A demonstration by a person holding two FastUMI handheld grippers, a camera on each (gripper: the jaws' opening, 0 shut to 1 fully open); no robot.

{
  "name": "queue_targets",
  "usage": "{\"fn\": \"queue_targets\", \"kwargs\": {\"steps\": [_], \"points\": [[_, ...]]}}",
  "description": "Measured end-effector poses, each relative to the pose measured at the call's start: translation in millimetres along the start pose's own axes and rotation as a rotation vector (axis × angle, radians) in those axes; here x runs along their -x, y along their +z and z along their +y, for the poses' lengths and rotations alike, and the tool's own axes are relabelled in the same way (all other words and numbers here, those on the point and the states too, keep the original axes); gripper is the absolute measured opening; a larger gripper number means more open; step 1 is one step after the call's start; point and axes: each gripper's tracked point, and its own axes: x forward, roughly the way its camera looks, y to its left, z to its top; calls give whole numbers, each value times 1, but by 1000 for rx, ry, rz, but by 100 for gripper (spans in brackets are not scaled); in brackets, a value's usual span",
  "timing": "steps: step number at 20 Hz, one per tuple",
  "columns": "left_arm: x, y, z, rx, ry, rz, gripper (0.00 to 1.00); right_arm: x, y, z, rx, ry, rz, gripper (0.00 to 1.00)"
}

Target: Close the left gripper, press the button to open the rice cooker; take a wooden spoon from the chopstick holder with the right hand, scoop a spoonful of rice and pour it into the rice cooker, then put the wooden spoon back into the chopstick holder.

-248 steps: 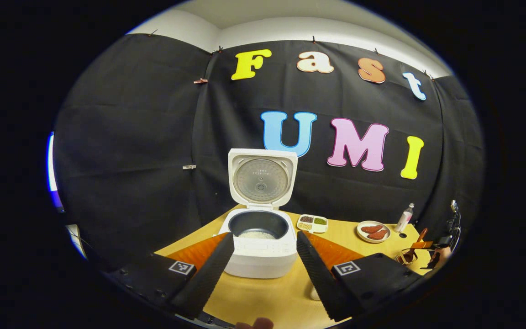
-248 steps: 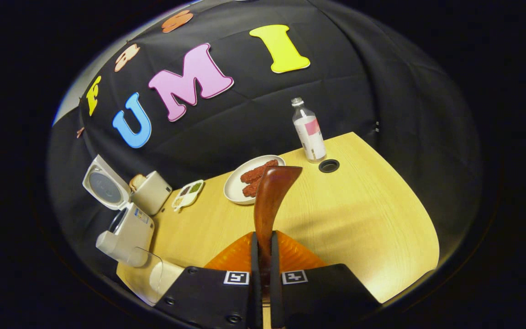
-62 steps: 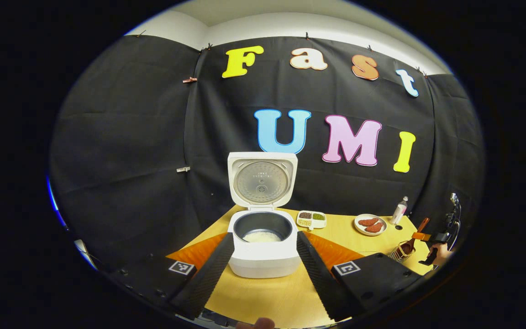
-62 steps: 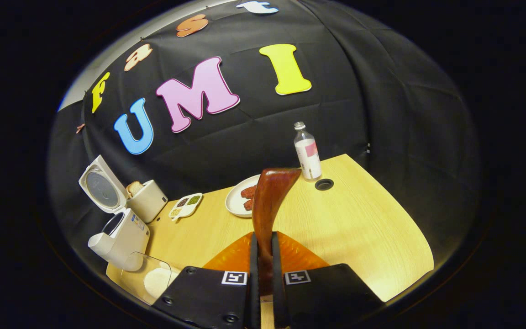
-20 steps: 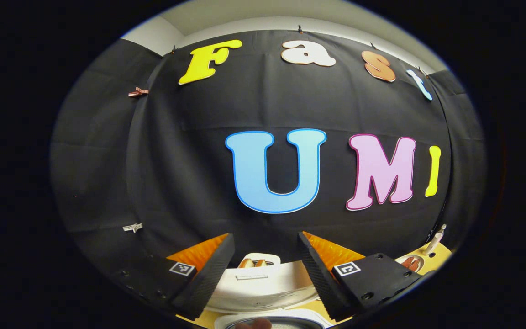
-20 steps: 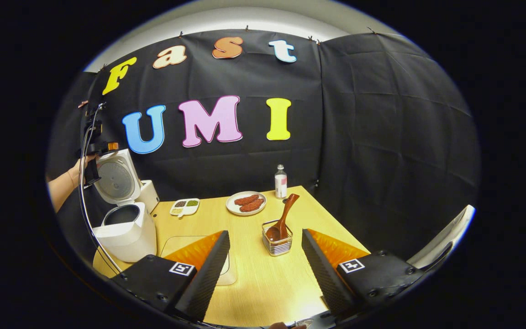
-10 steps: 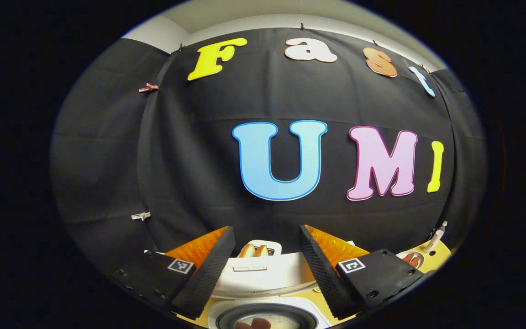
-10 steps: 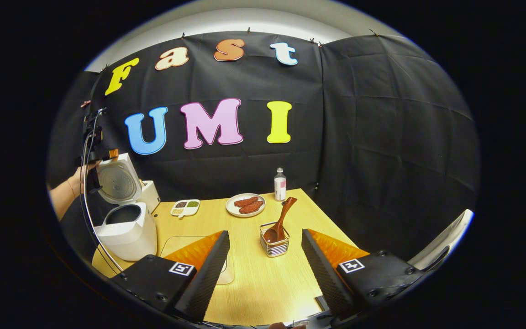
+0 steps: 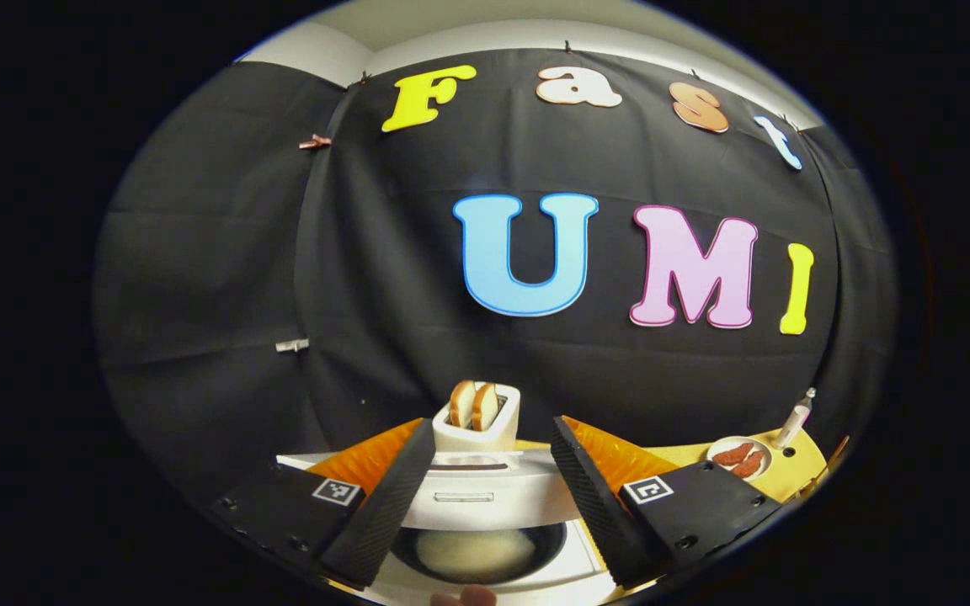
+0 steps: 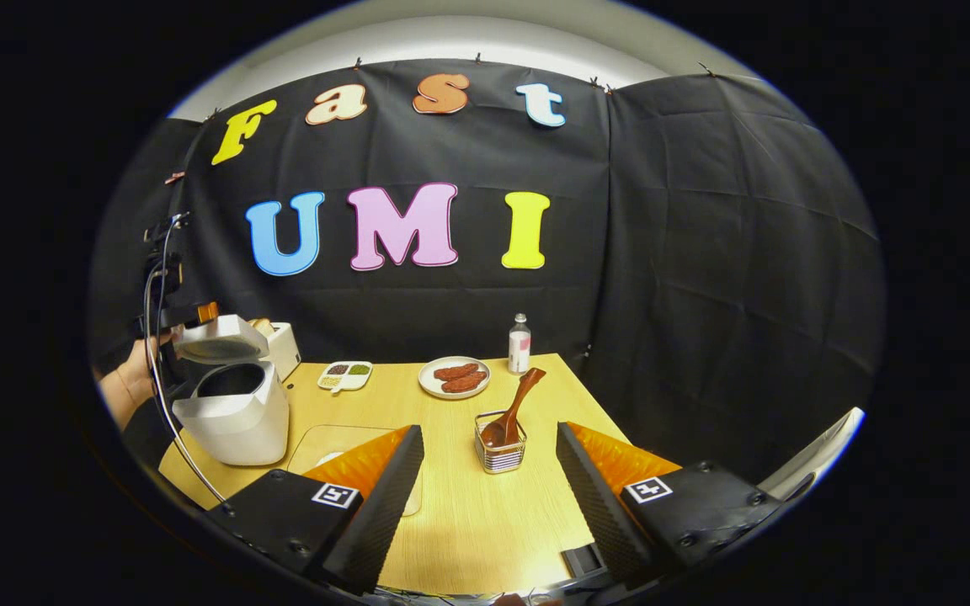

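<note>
Hovering left gripper (image 9: 492, 480) wide open over rice cooker (image 10: 232, 417) lid; right gripper (image 10: 489, 488) wide open near wooden spoon (image 10: 515, 407) in chopstick holder (image 10: 500, 454)

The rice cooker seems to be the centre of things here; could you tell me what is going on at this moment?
A person holds a gripper in each hand. The left gripper, fingers apart, sits at the rice cooker lid, which hangs partway down over the pot; rice lies inside. The right gripper is open and holds nothing. The wooden spoon stands back in the chopstick holder on the table.
</note>
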Motion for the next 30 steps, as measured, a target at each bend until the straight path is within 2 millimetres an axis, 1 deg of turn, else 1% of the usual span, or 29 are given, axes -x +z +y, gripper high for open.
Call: {"fn": "queue_targets", "kwargs": {"steps": [2, 5, 7, 9, 13, 18, 19, 22, 24, 25, 26, 27, 30], "points": [[9, -22, 0, 15, 2, 33, 98, 1, 1, 4, -8, 11, 1, 98], [19, -49, 5, 12, 20, 74, 97, 4, -1, 9, 10, 23, 2, 99], [25, -59, 8, -6, 32, 86, 97, 5, -4, 10, 27, 29, 9, 99], [27, -64, 13, -17, 45, 90, 97, 6, -3, 10, 33, 33, 11, 99], [30, -84, 13, -53, 54, 113, 98, 7, -4, 8, 21, 32, 13, 98], [34, -127, 12, -37, 45, 203, 98, 10, -5, 7, 15, 28, 15, 98], [34, -130, 12, -41, 42, 207, 98, 10, -7, 8, 19, 29, 18, 98], [35, -132, 13, -48, 39, 197, 99, 11, -9, 7, 17, 28, 25, 98], [36, -141, 13, -41, 41, 227, 99, 11, -9, 8, 5, 30, 26, 98], [37, -139, 13, -51, 41, 214, 99, 11, -8, 9, 2, 31, 23, 99], [36, -144, 12, -58, 41, 226, 100, 12, -8, 9, 2, 32, 20, 99], [36, -141, 14, -62, 39, 220, 100, 13, -7, 9, 3, 32, 18, 99], [37, -143, 13, -64, 34, 230, 100, 16, -6, 11, -2, 35, 7, 98]]}}
